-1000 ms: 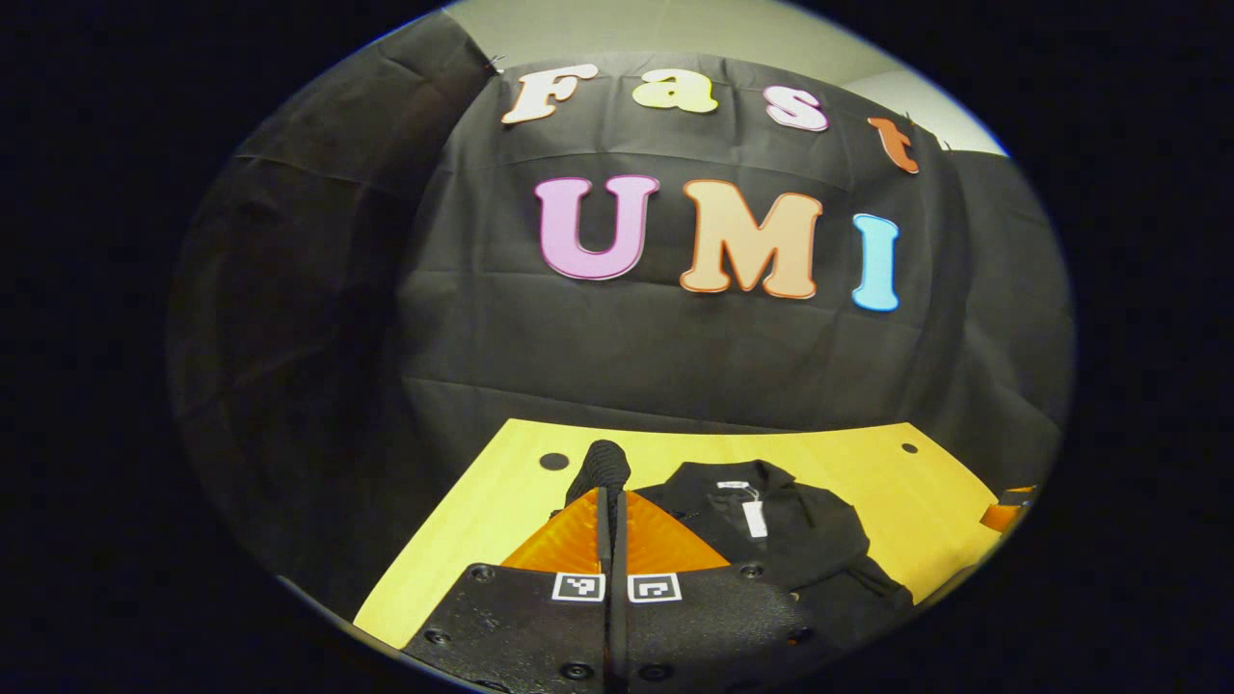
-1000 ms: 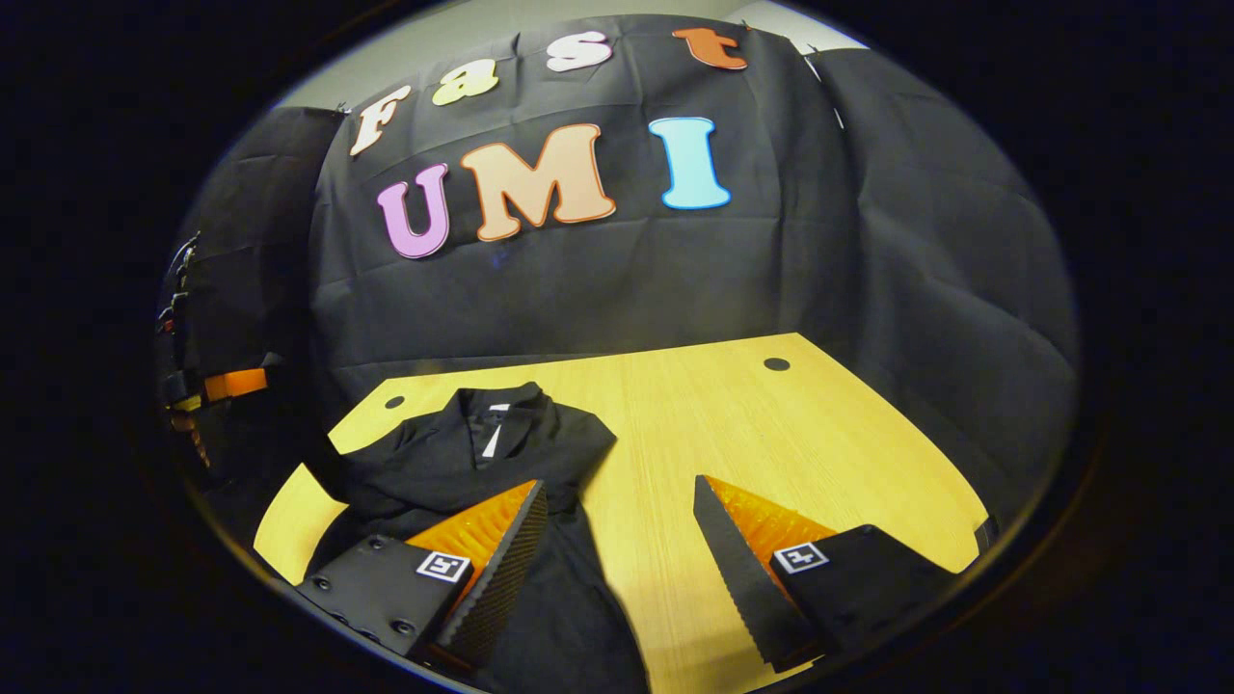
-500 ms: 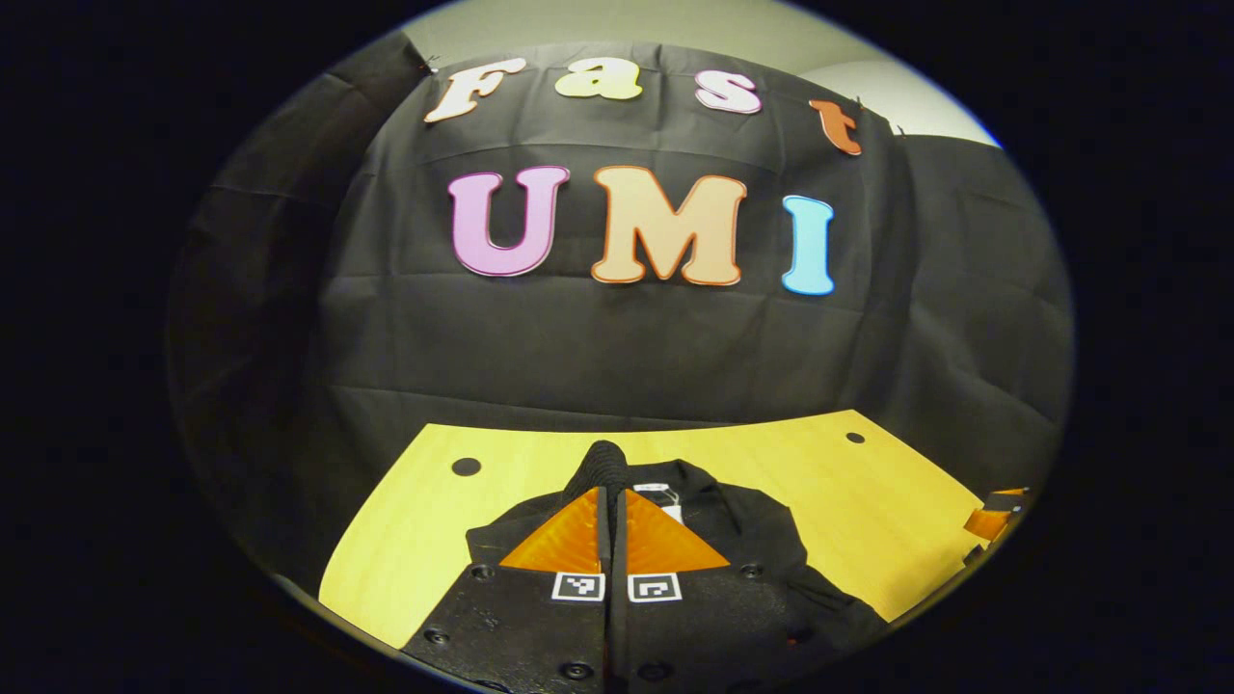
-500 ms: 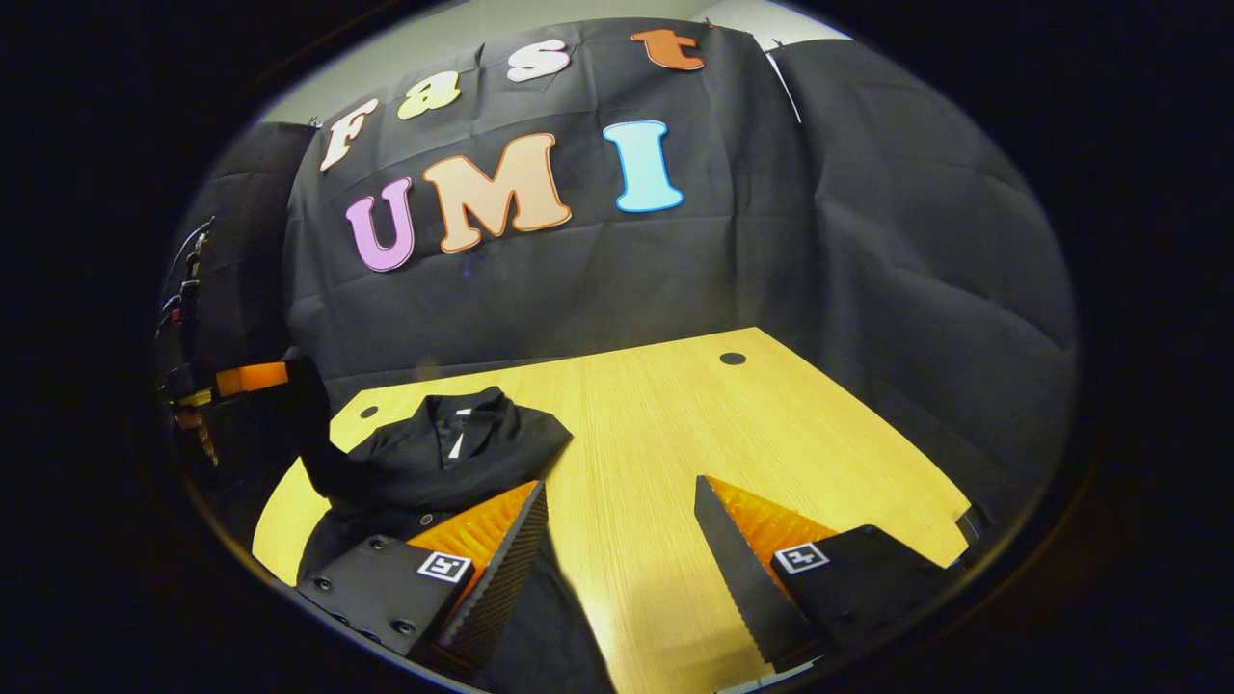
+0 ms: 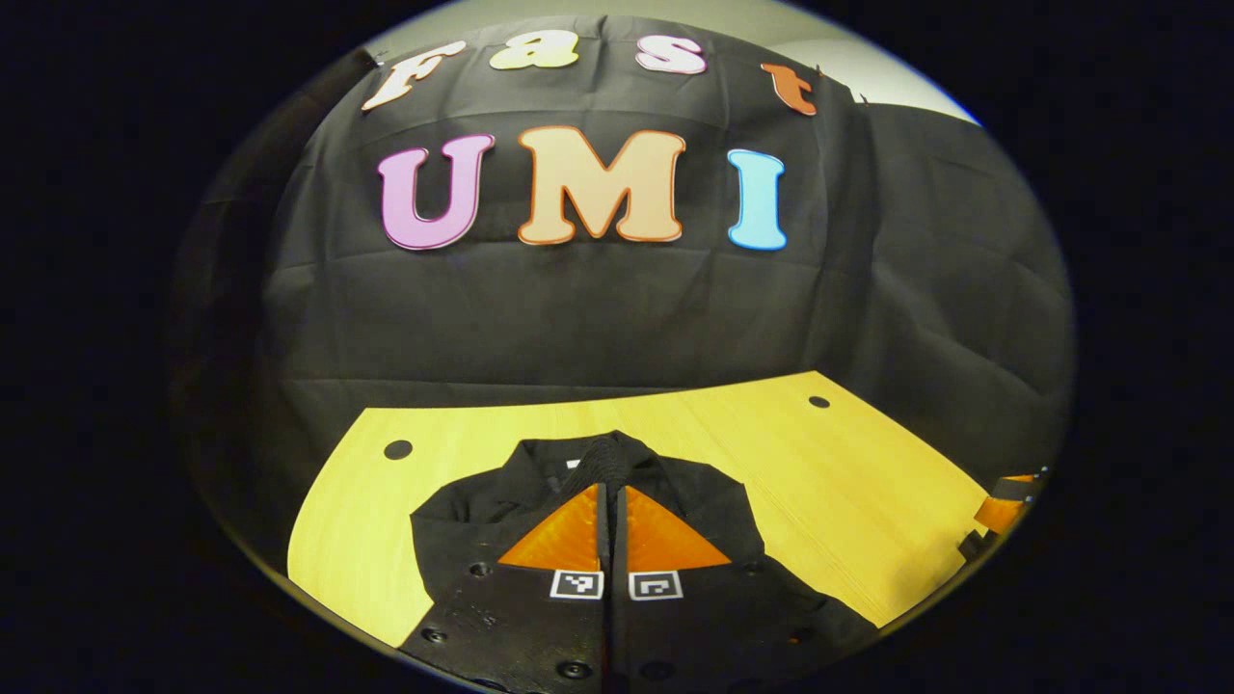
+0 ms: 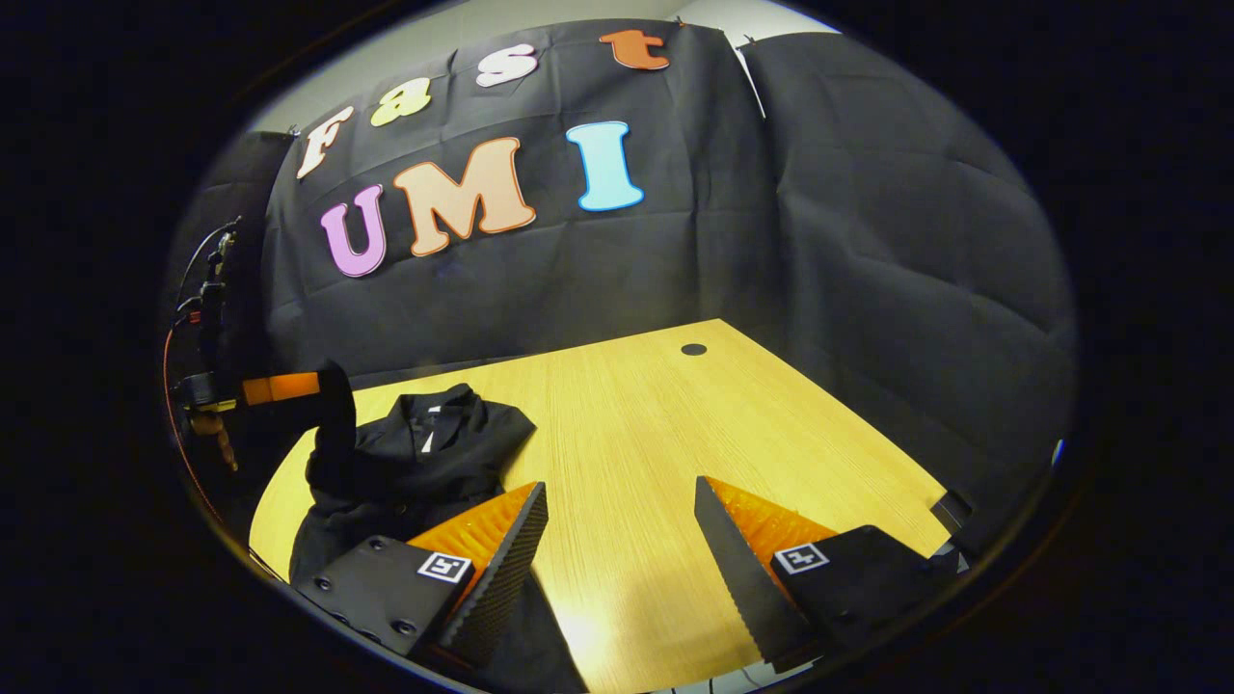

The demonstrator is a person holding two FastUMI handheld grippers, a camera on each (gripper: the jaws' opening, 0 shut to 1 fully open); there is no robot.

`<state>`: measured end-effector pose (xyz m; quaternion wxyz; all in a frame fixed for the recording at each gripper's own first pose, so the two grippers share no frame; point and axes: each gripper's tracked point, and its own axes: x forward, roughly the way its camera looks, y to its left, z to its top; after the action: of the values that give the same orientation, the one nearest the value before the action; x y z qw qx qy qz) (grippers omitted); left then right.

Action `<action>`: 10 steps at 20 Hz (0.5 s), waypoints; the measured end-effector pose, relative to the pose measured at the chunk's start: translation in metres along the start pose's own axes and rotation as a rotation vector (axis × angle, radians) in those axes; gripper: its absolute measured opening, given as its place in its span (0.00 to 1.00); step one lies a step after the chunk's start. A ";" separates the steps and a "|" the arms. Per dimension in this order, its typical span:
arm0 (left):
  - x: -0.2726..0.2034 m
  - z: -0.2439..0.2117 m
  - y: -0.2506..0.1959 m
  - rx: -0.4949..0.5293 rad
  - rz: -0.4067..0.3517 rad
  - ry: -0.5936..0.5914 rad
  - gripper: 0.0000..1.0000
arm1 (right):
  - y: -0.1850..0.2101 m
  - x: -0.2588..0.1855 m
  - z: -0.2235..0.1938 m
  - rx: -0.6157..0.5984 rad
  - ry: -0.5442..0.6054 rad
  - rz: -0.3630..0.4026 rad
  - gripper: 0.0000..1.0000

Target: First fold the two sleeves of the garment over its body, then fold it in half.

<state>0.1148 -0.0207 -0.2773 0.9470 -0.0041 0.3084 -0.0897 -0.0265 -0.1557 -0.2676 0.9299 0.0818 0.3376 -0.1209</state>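
L gripper (image 5: 611,463) pinches sleeve (image 6: 333,439); R gripper (image 6: 617,525) agape.

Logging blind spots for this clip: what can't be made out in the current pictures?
- Left gripper view: the left gripper covers the middle of the garment; the fold beneath is hidden.
- Same view: whether the shut fingers pinch cloth cannot be told, black on black.
- Right gripper view: the garment's near part is behind the right gripper finger and cut by the edge.
- Right gripper view: the collar tag is too small to read.
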 end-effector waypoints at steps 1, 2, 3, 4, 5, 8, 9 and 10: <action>0.003 -0.006 -0.005 0.013 -0.002 0.023 0.00 | -0.003 -0.001 -0.002 0.005 0.002 -0.005 0.98; 0.004 -0.009 -0.009 0.026 -0.008 0.043 0.00 | -0.005 -0.002 -0.003 0.009 0.005 -0.010 0.98; 0.007 -0.012 -0.015 0.035 -0.013 0.052 0.00 | -0.007 -0.001 -0.005 0.011 0.006 -0.013 0.98; 0.011 -0.014 -0.019 0.043 -0.015 0.058 0.00 | -0.008 -0.001 -0.006 0.013 0.008 -0.014 0.98; 0.014 -0.016 -0.021 0.054 -0.004 0.068 0.00 | -0.008 -0.001 -0.008 0.013 0.010 -0.010 0.98; 0.003 -0.028 -0.042 0.053 -0.040 0.085 0.51 | -0.004 -0.001 -0.011 0.001 0.014 0.025 0.94; 0.003 -0.012 -0.038 0.057 -0.025 0.054 1.00 | -0.001 0.001 -0.013 -0.012 0.015 0.040 0.98; -0.001 -0.006 -0.034 0.059 -0.001 0.023 0.92 | 0.002 0.003 -0.013 -0.024 0.015 0.063 0.98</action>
<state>0.1043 -0.0538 -0.2796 0.9430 0.0246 0.3166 -0.0992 -0.0318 -0.1514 -0.2794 0.9316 0.0820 0.3434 -0.0871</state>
